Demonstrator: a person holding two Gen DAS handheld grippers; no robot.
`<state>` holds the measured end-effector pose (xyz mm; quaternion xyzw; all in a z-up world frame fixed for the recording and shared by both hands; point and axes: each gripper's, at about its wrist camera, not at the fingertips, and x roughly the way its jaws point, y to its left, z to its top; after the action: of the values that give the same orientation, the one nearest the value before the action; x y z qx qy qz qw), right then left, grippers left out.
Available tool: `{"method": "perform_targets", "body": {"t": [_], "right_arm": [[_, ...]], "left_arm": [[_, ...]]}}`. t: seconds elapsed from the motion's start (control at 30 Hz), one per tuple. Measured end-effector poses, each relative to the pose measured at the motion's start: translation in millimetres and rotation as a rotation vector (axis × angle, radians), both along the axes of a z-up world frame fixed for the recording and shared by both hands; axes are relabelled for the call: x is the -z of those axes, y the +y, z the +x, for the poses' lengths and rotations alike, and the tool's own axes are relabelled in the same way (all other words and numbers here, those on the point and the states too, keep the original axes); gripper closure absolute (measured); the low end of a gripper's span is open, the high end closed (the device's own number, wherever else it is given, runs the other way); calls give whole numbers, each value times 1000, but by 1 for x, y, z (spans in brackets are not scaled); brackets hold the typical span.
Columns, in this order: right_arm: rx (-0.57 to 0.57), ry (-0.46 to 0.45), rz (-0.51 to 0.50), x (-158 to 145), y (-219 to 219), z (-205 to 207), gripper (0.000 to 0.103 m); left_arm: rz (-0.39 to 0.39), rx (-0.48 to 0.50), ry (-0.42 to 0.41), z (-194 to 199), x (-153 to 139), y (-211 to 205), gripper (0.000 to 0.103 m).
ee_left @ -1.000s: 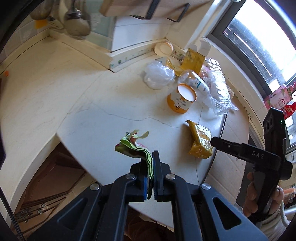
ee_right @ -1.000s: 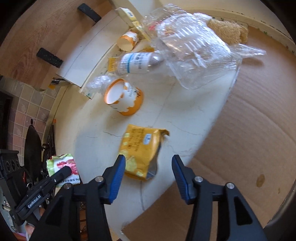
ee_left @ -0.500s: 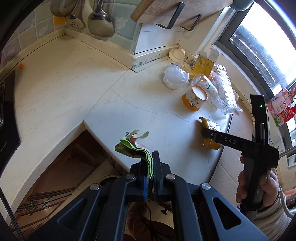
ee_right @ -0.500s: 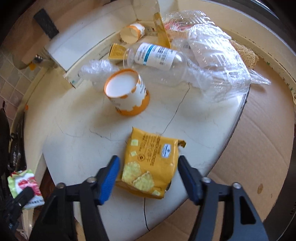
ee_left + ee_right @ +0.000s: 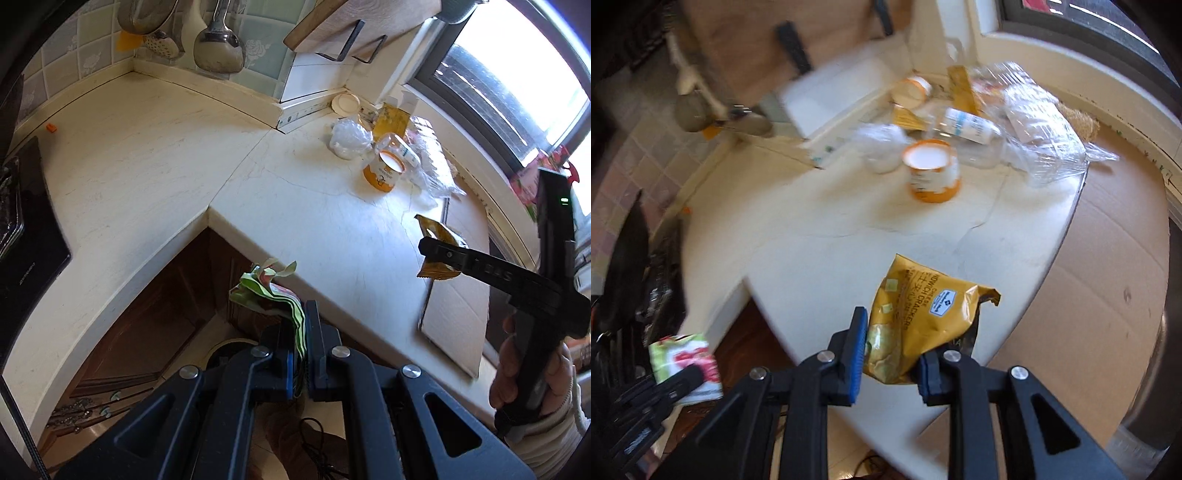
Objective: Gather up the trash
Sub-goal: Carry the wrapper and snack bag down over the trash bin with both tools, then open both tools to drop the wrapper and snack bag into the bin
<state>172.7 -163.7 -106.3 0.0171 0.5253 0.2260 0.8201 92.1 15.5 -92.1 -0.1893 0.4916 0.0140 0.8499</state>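
L gripper [image 5: 300,345] is clamped tight on a crumpled green-and-red foil wrapper [image 5: 271,295], held out past the edge of the cream marble counter [image 5: 317,206]. R gripper [image 5: 892,356], jaws just been closing, now pinches a yellow crinkled cracker packet [image 5: 919,314] lifted just above the counter's front edge.

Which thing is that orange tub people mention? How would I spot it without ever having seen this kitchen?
Start at the pale stone counter under the window and look toward its back corner, where the rubbish is heaped. The orange tub stands upright at the front of the heap, beside a clear bottle lying on its side. It alone is open-topped, white inside.
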Motion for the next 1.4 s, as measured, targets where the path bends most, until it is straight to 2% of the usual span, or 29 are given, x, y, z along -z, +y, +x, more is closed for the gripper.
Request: {"method": "perform_targets", "body": {"t": [0.1,0.2,0.33,0.47,0.63,0.8,1.0,1.07,1.13,1.17,1.23,1.33,1.4], "right_arm": [[-39,-10,32,-7,16,-48,80],[-84,12,35,2,34,-89,80],[-110,80,-7,42,57,-126,80],[-97,194,-44,97,64,-157,80],[-85,290,-76,168,66,-177,79],[-21,366,-92,257,59,-167,76],[43,404,-83,359,50,-138,76],[64,409,-73,386,46,-129,76],[79,409,-68,407,45,-121,74],[84,406,-68,418,44,-117,72],[91,401,-75,430,42,-111,62],[100,388,-70,440,38,-110,49],[102,387,-65,443,33,-111,48]], "left_arm": [[-6,47,-4,-27,4,6,100],[-19,77,10,-51,16,12,100],[-56,108,79,-82,51,18,100],[-92,144,153,-102,95,19,100],[-150,174,252,-113,171,18,100],[-163,185,319,-102,261,11,100],[-159,222,359,-77,348,2,99],[-158,240,352,-66,367,-3,92],[-147,254,346,-59,388,-1,76],[-142,258,342,-56,397,-2,71],[-138,251,339,-52,412,-1,50],[-129,206,335,-52,424,5,45],[-122,172,341,-51,431,6,43]]}}
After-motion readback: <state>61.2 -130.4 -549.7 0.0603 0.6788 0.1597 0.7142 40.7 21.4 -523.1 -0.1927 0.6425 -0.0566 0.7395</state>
